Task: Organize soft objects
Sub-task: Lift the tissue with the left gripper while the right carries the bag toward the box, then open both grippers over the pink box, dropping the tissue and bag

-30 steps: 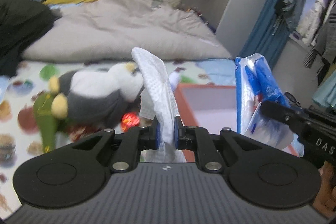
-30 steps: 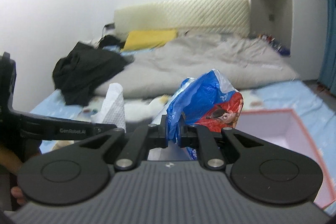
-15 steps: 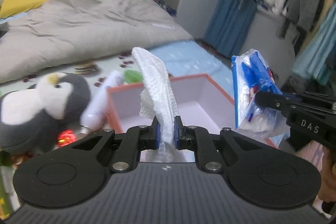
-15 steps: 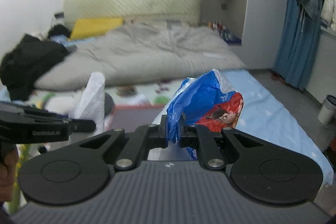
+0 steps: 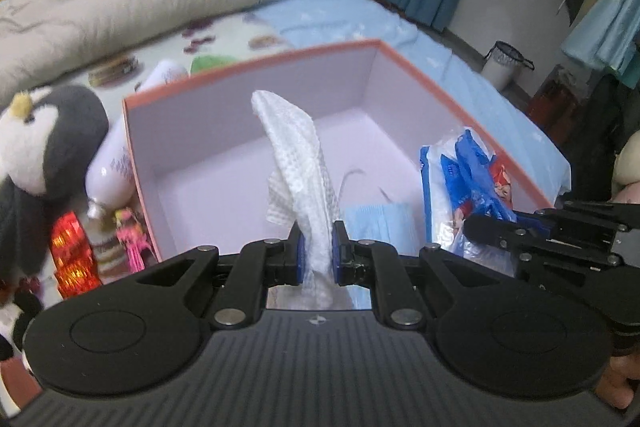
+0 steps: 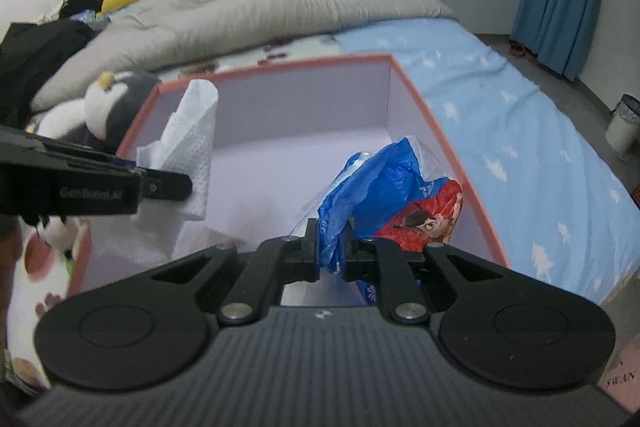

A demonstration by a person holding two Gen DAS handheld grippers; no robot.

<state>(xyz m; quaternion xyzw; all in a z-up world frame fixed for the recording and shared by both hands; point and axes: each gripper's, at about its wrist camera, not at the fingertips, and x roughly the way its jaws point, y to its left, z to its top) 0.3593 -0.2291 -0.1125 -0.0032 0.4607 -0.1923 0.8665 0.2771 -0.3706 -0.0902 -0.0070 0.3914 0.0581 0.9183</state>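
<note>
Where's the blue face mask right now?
In the left wrist view, the blue face mask lies on the floor of the pink box, just right of the white cloth and left of the blue tissue pack.

Count: one pink-rimmed box [image 5: 372,45]. One white cloth [image 5: 300,163]. One blue printed packet [image 6: 384,195]. One blue face mask [image 5: 378,227]. One penguin plush [image 5: 44,143]. One white bottle [image 5: 116,163]. Two grippers, left gripper [image 5: 316,253] and right gripper [image 6: 331,247].
</note>
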